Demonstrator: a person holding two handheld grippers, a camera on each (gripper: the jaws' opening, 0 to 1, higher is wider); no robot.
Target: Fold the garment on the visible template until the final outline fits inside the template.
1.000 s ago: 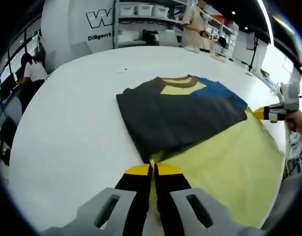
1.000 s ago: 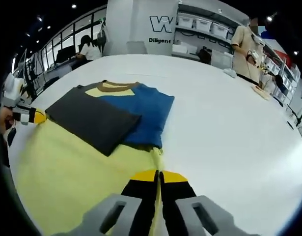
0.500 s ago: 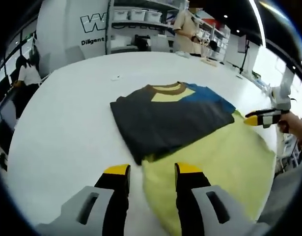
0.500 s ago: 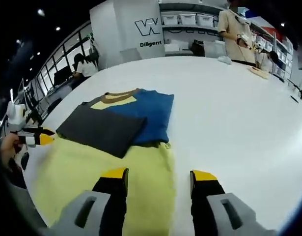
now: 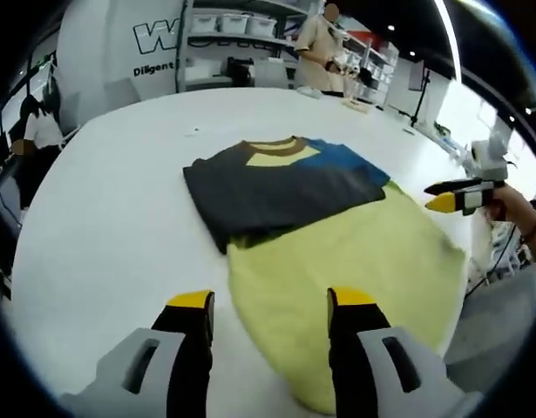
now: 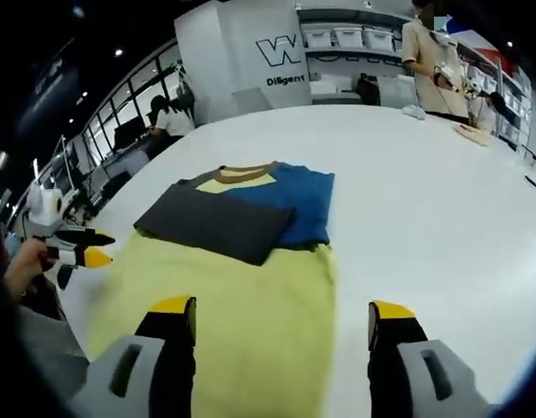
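Left gripper view: left tongs (image 5: 269,300) spread wide, nothing between them, hovering over the near edge of the shirt (image 5: 320,235) that lies flat on the white tabletop (image 5: 111,218). The shirt's upper part is folded in, a dark grey panel over a blue one with a brown collar showing; its pale yellow lower body is unfolded and runs toward the camera. The right tongs (image 5: 446,196) enter from the right, held in a person's hand, off the far side of the yellow cloth; their yellow tips look parted, holding nothing. No template outline can be made out on the tabletop. Wall sign behind reads "W" and "Diligent", both cut off. A person stands at the shelves with bins in the background (image 5: 241,22). Right gripper view: right tongs (image 6: 282,313) spread wide and empty above the yellow hem of the shirt (image 6: 241,287). The left tongs (image 6: 83,248) come in from the left, tips slightly apart, empty, just off the cloth's edge. Same sign, "W" and "Diligen", partly cut. Judgement: sides are folded, and the bottom fold is pending. The next move calls for each pair of tongs to pinch a hem corner and carry the yellow part up over the dark block, keeping edges square.
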